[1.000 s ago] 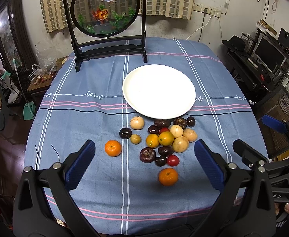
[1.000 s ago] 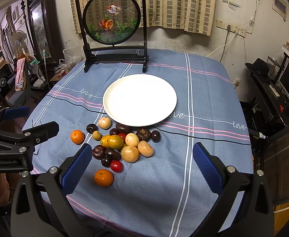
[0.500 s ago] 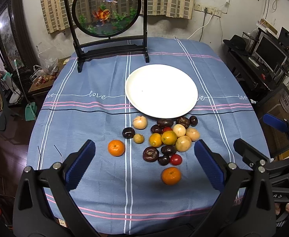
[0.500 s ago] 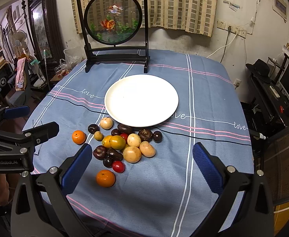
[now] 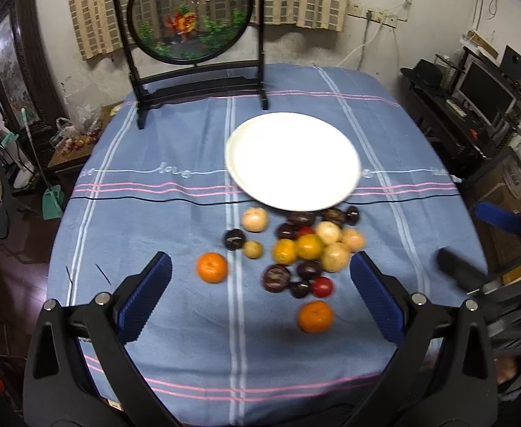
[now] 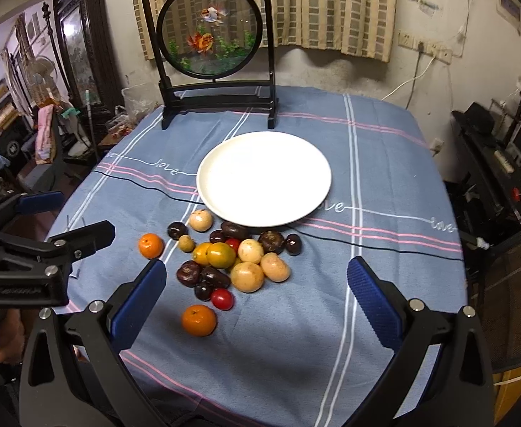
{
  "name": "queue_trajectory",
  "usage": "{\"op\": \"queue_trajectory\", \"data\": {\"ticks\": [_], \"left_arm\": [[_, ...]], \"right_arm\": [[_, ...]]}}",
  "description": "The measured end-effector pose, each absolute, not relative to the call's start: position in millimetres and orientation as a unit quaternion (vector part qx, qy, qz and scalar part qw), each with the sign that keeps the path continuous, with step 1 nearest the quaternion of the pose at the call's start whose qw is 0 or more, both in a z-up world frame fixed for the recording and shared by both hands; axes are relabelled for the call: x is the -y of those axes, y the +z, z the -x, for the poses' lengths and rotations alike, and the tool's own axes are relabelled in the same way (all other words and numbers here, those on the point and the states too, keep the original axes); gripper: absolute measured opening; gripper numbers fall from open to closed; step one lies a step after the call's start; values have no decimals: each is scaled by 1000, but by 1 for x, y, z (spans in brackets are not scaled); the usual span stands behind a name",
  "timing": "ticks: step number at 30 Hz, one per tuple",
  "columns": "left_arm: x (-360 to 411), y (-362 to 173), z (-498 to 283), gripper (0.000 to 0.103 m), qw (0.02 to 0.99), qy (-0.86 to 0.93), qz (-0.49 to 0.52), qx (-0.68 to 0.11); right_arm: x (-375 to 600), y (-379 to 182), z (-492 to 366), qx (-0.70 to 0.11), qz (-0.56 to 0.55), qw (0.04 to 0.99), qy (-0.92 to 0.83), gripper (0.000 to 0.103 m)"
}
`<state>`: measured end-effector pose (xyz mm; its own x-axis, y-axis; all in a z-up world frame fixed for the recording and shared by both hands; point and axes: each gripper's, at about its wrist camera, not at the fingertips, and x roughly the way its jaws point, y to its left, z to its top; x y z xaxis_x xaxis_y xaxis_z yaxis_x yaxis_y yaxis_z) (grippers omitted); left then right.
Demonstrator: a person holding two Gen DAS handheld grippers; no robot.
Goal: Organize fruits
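Both hand-held grippers, left (image 5: 260, 295) and right (image 6: 256, 295), hover wide open and empty; the nearest orange (image 6: 199, 320), just ahead of the right one, suits a gentle first grasp toward the plate (image 6: 264, 178) beyond.

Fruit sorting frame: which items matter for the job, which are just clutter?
Job:
fruit pile
two loose oranges
white plate, nothing on it
left gripper and right gripper, both open, holding nothing

Clutter:
goldfish screen
tablecloth
computer desk
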<state>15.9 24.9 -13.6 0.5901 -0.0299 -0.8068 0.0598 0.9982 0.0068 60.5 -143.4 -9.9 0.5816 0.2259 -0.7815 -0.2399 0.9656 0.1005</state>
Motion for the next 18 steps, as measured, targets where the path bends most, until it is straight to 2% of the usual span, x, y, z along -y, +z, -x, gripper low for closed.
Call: {"op": "queue_trajectory", "data": {"ticks": [2,6,7,8,9,10,15,18], "left_arm": [[-41,-25,-18,101,899,-2,-30,-437],[-68,-53,-19,101,899,21,-47,-434],[-73,-62,-19,101,897,20,-44,-440],[-78,-71,-19,101,894,17,-39,-446],[-82,-84,-20,101,890,6,-33,-455],[-84,-93,-22,101,885,-3,-28,-465],[-107,-137,-31,101,867,-13,24,-498],[-116,-153,-41,100,870,-16,37,-492]], "right_arm": [[158,2,-57,-398,-9,909,126,102],[201,37,-32,-241,-55,964,102,102],[205,33,-32,-233,-52,966,96,102],[206,22,-39,-255,-43,962,84,102],[203,-1,-58,-341,-36,935,91,102],[202,-18,-67,-386,-46,914,113,102],[186,-50,-71,-423,-32,896,131,102],[183,-59,-79,-449,-36,882,138,102]]}}
